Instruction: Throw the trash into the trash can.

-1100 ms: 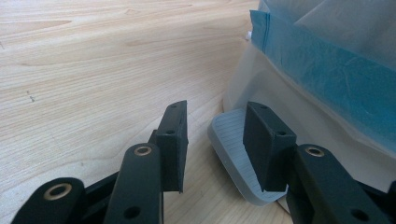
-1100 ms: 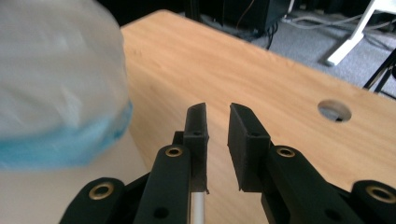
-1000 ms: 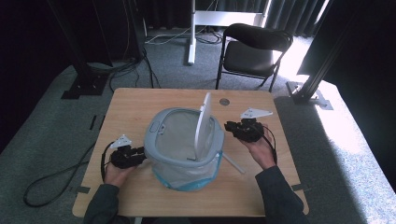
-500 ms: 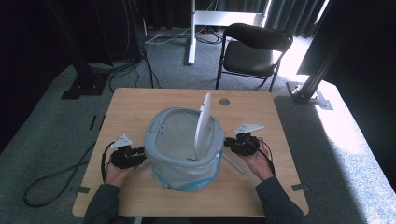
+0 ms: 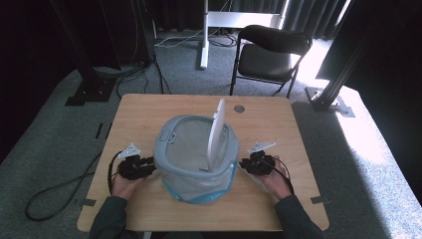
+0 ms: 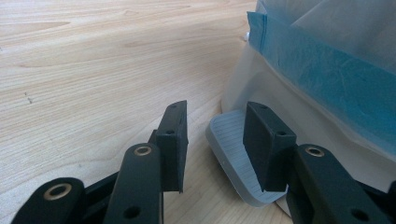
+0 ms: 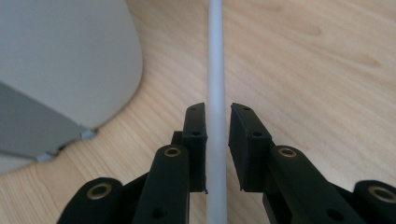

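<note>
While the left gripper (image 6: 215,144) straddles the grey ribbed pedal (image 6: 231,156) with wide jaws, nothing is pressed; the right gripper (image 7: 217,121) stands narrow around the thin white rod (image 7: 215,60). Gripping seemingly remains.

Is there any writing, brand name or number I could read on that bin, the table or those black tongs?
None can be read. The bin, its raised lid, the liner, the pedal, the white rod, the table and both grippers carry no legible words, numbers or signs.
</note>
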